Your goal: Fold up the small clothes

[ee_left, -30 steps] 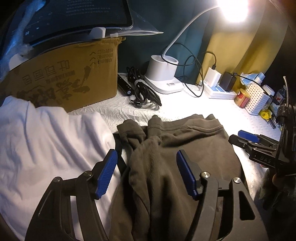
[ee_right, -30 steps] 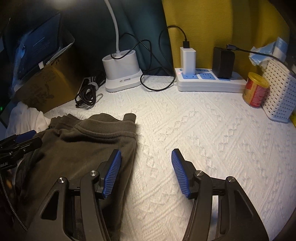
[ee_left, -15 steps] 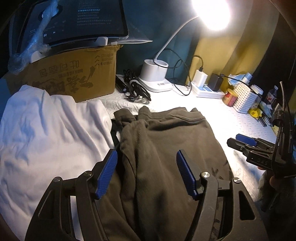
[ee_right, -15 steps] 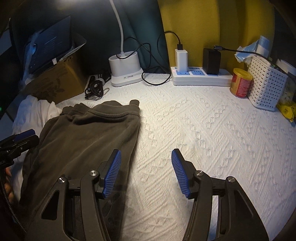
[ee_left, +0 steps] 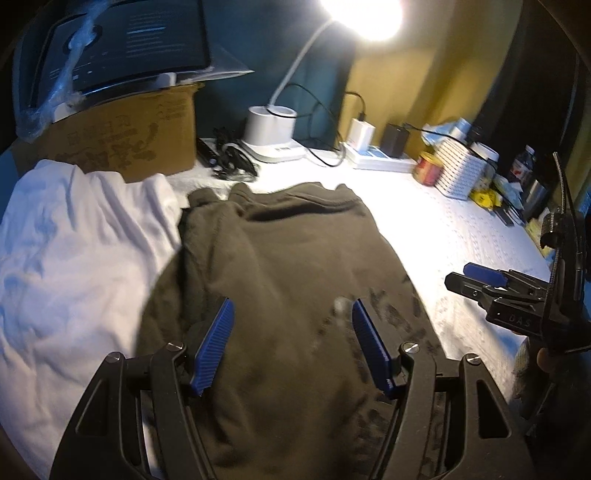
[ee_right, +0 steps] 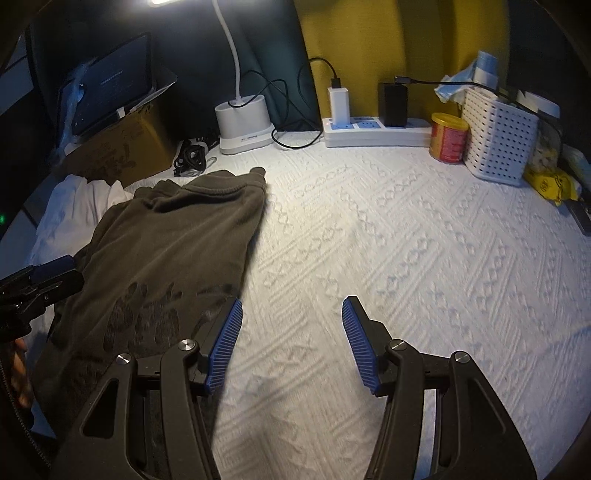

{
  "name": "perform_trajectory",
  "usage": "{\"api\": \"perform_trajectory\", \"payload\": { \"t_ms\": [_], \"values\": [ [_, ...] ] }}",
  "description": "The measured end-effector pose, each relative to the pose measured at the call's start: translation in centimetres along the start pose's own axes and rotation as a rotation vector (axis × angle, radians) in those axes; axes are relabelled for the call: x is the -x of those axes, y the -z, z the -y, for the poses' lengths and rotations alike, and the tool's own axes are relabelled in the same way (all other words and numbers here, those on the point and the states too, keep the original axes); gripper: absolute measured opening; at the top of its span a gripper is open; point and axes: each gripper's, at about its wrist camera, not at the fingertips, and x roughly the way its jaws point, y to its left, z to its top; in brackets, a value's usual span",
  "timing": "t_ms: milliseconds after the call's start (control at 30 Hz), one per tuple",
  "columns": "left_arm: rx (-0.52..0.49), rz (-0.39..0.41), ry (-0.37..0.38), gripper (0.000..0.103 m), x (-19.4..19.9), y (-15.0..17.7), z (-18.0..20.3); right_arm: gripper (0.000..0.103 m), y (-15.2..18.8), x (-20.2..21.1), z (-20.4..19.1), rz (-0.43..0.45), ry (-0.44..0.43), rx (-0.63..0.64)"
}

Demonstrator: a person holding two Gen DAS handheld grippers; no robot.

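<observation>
A dark olive garment [ee_left: 295, 258] is seen laid out on a white textured cover [ee_right: 406, 240], its ribbed hem toward the far end and a dark printed patch on the nearer part. Its left side lies against, and partly over, a white garment [ee_left: 74, 251] spread to the left. The left gripper [ee_left: 290, 345] is held above the olive garment with its jaws well apart; nothing is seen between the blue pads [ee_left: 214, 347], and no cloth is gripped. The right gripper [ee_right: 291, 343] is held above bare cover just beside the right edge of the olive garment, jaws likewise well apart and empty; its left pad stands over the garment's edge, and whether cloth is touched there cannot be told. In the left wrist view the right gripper is also seen at the right, over the cover and clear of the garment. At the far edge of the cover, a cardboard box [ee_left: 122, 136] bearing a dark screen [ee_left: 129, 44] is noted at the left, then a coil of black cable [ee_left: 229, 162], a white lamp base [ee_right: 245, 123] with a lit lamp [ee_left: 362, 14] above it, a white power strip [ee_right: 376, 131] carrying a white charger and a black adapter, a red and yellow tin [ee_right: 448, 137], and a white perforated basket [ee_right: 498, 144]. A yellow wall is seen behind the strip.
</observation>
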Motion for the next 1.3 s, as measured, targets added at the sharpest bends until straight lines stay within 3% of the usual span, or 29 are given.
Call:
{"api": "perform_trajectory", "payload": {
  "t_ms": [67, 167, 433, 500, 900, 1033, 1100, 1300],
  "values": [
    [-0.015, -0.001, 0.004, 0.067, 0.1, 0.3, 1.0, 0.059, 0.5, 0.6, 0.5, 0.002, 0.006, -0.007],
    [-0.041, 0.007, 0.008, 0.077, 0.5, 0.7, 2.5, 0.059, 1.6, 1.9, 1.5, 0.009, 0.019, -0.027],
    [-0.079, 0.025, 0.039, 0.079, 1.7, 1.7, 5.9, 0.059, 4.0, 5.0, 3.7, 0.021, 0.052, -0.057],
    [-0.086, 0.031, 0.035, 0.085, 2.0, 1.9, 6.6, 0.059, 4.6, 6.1, 4.3, 0.037, 0.058, -0.069],
    [-0.146, 0.154, 0.05, 0.086, 6.0, 2.2, 10.9, 0.061, 6.0, 13.1, 6.6, 0.166, 0.117, -0.092],
    [-0.161, 0.2, 0.059, 0.087, 7.4, 1.9, 12.3, 0.081, 6.1, 15.3, 6.9, 0.204, 0.121, -0.087],
    [-0.174, 0.219, 0.057, 0.094, 8.0, 1.9, 12.9, 0.081, 6.1, 16.5, 6.9, 0.229, 0.117, -0.081],
    [-0.21, 0.309, 0.052, 0.094, 10.9, 1.4, 14.7, 0.081, 6.1, 20.3, 7.0, 0.322, 0.136, -0.097]
  ]
}}
